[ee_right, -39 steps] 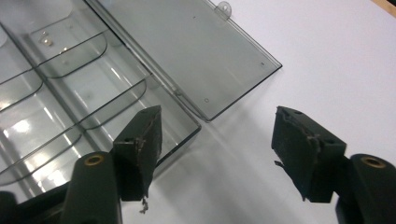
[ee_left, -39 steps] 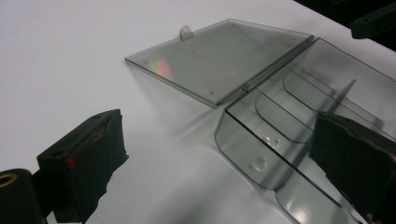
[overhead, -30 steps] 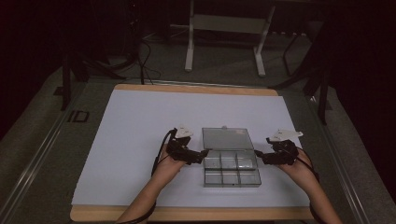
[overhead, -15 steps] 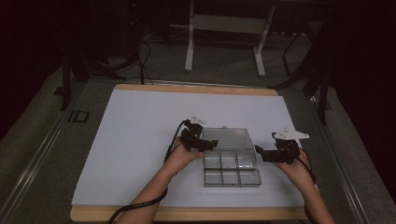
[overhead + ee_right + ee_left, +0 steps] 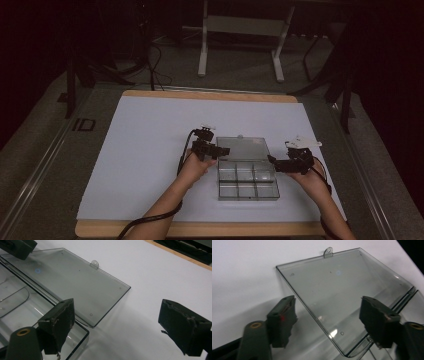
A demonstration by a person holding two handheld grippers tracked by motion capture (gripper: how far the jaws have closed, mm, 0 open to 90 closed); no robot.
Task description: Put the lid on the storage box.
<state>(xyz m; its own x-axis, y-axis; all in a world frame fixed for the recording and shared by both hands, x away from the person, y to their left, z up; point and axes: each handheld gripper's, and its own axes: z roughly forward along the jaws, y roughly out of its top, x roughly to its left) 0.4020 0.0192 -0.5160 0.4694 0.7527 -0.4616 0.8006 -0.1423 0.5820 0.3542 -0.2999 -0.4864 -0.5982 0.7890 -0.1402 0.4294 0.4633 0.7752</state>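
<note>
Two grippers flanked a clear plastic box (image 5: 248,175) at lower centre of the high view, on the white table sheet (image 5: 150,150). Box sat open, its lid (image 5: 242,148) folded back flat toward the top of the frame, long axis running left-right. Left gripper (image 5: 222,150) was at the lid's left edge, nearer to it than the right one; in the left gripper view the lid's (image 5: 342,297) near corner lay between the jaws, which had just been closing but were spread, not yet pressing. Right gripper (image 5: 272,161) sat at the box's right side, jaws wide apart, holding nothing; lid (image 5: 72,287) lay upper left in its view. Likely next: left pinches the lid edge to swing it shut.
</note>
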